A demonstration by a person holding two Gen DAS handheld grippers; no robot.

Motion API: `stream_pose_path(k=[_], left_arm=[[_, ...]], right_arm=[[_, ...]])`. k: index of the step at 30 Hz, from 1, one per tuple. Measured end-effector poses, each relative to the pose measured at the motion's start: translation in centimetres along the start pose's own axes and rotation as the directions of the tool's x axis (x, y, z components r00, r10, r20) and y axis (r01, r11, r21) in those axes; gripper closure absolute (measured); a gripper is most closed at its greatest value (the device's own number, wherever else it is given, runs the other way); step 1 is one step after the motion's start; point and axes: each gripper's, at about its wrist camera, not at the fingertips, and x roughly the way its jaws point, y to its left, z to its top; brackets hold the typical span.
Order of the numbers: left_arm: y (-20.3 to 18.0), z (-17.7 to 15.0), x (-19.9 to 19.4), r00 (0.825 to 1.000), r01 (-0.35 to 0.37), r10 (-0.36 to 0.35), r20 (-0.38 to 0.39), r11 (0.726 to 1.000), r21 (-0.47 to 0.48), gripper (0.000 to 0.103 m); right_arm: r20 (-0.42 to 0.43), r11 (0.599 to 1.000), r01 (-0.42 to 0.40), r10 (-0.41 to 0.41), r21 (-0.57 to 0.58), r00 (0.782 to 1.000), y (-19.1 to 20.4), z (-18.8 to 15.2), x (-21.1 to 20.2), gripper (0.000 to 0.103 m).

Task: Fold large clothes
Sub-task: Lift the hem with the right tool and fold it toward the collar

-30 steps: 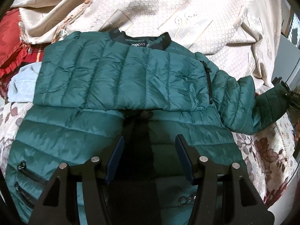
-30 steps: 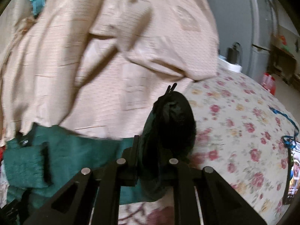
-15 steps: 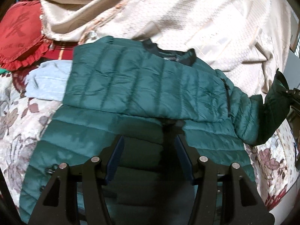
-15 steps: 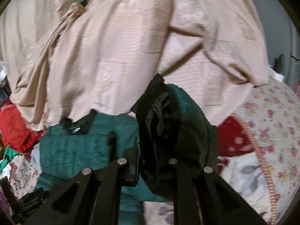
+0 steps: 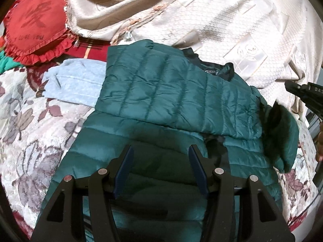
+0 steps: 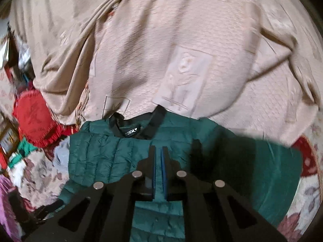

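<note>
A dark green quilted jacket [image 5: 171, 92] lies on the bed, its left sleeve folded across the chest. My left gripper [image 5: 160, 153] is open and empty, hovering over the jacket's lower body. The right sleeve [image 5: 282, 137] stands bunched up at the right side of the left wrist view, with my right gripper's black tip [image 5: 302, 92] beside it. In the right wrist view the jacket [image 6: 113, 153] lies below its black collar [image 6: 137, 129]. My right gripper [image 6: 159, 151] has its jaws almost together with nothing visible between them.
A beige bedspread [image 5: 201, 20] is heaped behind the jacket. A red heart cushion [image 5: 34, 26] and a light blue garment [image 5: 74, 84] lie at the left. The floral quilt [image 5: 30, 125] covers the bed.
My right gripper carried the sleeve cuff leftward over the jacket; the cuff no longer shows between its fingers. My left gripper drifted left, still open.
</note>
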Motion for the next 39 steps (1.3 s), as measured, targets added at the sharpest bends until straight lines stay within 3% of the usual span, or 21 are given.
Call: stream_pose_path(k=[4, 6, 7, 8, 10, 15, 17, 19, 25, 27, 28, 29, 31, 39], left_arm=[[0.6, -0.1, -0.1, 1.0, -0.003, 0.003, 0.008, 1.0, 0.0, 0.064], [0.8, -0.2, 0.2, 1.0, 0.0, 0.0, -0.001, 1.0, -0.012, 0.064], [0.9, -0.2, 0.3, 1.0, 0.003, -0.003, -0.006, 1.0, -0.02, 0.064], [1.0, -0.2, 0.4, 1.0, 0.007, -0.007, -0.01, 1.0, -0.028, 0.064], [0.9, -0.3, 0.5, 1.0, 0.011, -0.011, -0.01, 0.999, -0.033, 0.064], [-0.1, -0.7, 1.1, 1.0, 0.018, -0.019, -0.025, 1.0, -0.016, 0.064], [-0.5, -1.0, 1.3, 0.999, 0.019, -0.02, -0.027, 1.0, -0.007, 0.064], [-0.7, -1.2, 1.4, 0.999, 0.019, -0.019, -0.033, 1.0, 0.0, 0.064], [-0.8, -1.5, 1.3, 0.999, 0.009, -0.009, -0.039, 1.0, 0.01, 0.064], [-0.5, -1.4, 1.1, 0.999, 0.005, -0.005, -0.032, 1.0, 0.008, 0.064], [-0.3, -1.3, 1.0, 1.0, 0.003, -0.002, -0.026, 1.0, 0.006, 0.064], [-0.1, -1.3, 0.9, 1.0, -0.001, 0.001, -0.021, 1.0, 0.004, 0.064], [0.2, -1.1, 1.0, 1.0, -0.011, 0.011, -0.016, 1.0, 0.0, 0.064], [0.6, -1.0, 1.0, 0.999, -0.031, 0.031, -0.018, 0.999, -0.012, 0.064]], right_arm=[[-0.007, 1.0, -0.008, 0.008, 0.016, 1.0, 0.2, 0.0, 0.3, 0.098], [-0.023, 1.0, 0.023, -0.023, 0.021, 0.999, -0.8, -0.1, -0.1, 0.088], [-0.033, 0.999, 0.043, -0.042, 0.019, 0.999, -1.3, -0.2, -0.3, 0.071], [-0.038, 0.998, 0.068, -0.067, 0.018, 0.997, -1.9, -0.5, -0.6, 0.047], [-0.037, 0.99, 0.137, -0.136, 0.032, 0.99, -3.6, -1.2, -1.6, 0.028], [-0.075, 0.966, 0.236, -0.229, 0.104, 0.971, -8.0, -2.9, -2.7, 0.025], [-0.104, 0.965, 0.237, -0.226, 0.111, 0.969, -8.6, -3.6, -2.1, 0.014], [-0.15, 0.967, 0.235, -0.219, 0.102, 0.964, -8.6, -4.4, -0.5, 0.01], [-0.203, 0.926, 0.365, -0.341, 0.095, 0.918, -9.2, -5.8, 5.2, 0.012], [-0.198, 0.917, 0.383, -0.357, 0.112, 0.913, -10.0, -6.3, 5.9, 0.041], [-0.191, 0.92, 0.365, -0.337, 0.14, 0.922, -10.6, -6.5, 5.8, 0.075], [-0.186, 0.925, 0.337, -0.305, 0.174, 0.934, -11.1, -6.7, 5.5, 0.086], [-0.165, 0.932, 0.294, -0.263, 0.211, 0.951, -11.4, -6.9, 4.2, 0.089], [-0.002, 0.982, 0.135, -0.136, 0.131, 0.991, -6.1, -2.9, -2.0, 0.089]])
